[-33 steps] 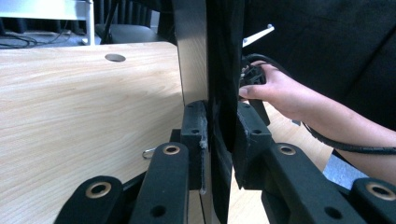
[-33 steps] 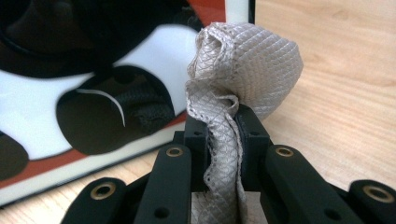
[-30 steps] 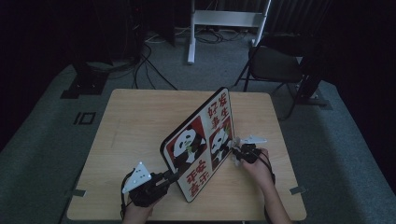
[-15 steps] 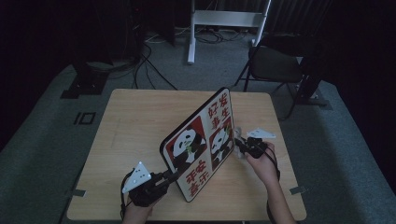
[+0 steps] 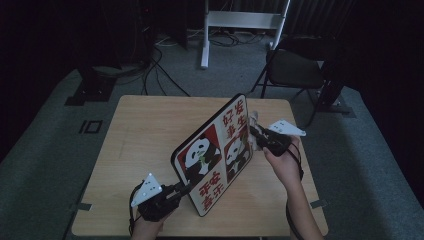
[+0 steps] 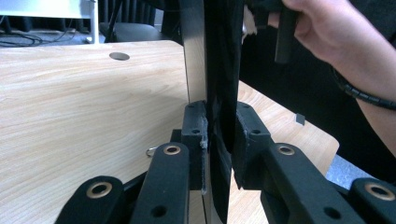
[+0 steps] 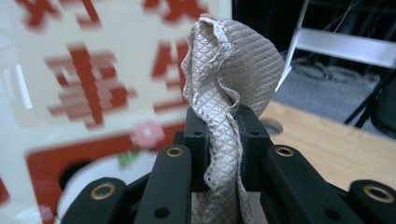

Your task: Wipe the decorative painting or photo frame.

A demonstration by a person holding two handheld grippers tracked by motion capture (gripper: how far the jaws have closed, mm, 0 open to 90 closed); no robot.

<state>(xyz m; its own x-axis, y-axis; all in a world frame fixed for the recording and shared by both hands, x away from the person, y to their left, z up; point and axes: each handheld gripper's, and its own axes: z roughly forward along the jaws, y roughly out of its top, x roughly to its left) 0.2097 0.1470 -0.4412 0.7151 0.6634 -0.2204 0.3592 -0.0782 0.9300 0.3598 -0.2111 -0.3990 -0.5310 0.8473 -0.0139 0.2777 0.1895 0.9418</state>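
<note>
Setting: dim room, a wooden worktop with a dark chair and a white frame behind it.
Board: a panda-printed board is held up on edge on the worktop, its long axis running from the near left corner toward the far right, printed face turned to the person's left in the high view.
Left hand-held gripper: pinched onto the board's near lower edge; in the left gripper view both pads are pressed against the thin edge, so the board is steadied there.
Right hand-held gripper: pressed together on a grey mesh cloth, which is bunched up between the jaws and stands above them.
Cloth to board: the cloth is held just beside the board's far upper part; from the right gripper view the printed face lies close ahead and to the left of the cloth.
Nearer hand: the right hand, judged best placed for wiping.
Next move, as judged: the cloth has to be carried sideways onto the board's face, then drawn along its long axis while the left grip is kept firm.
</note>
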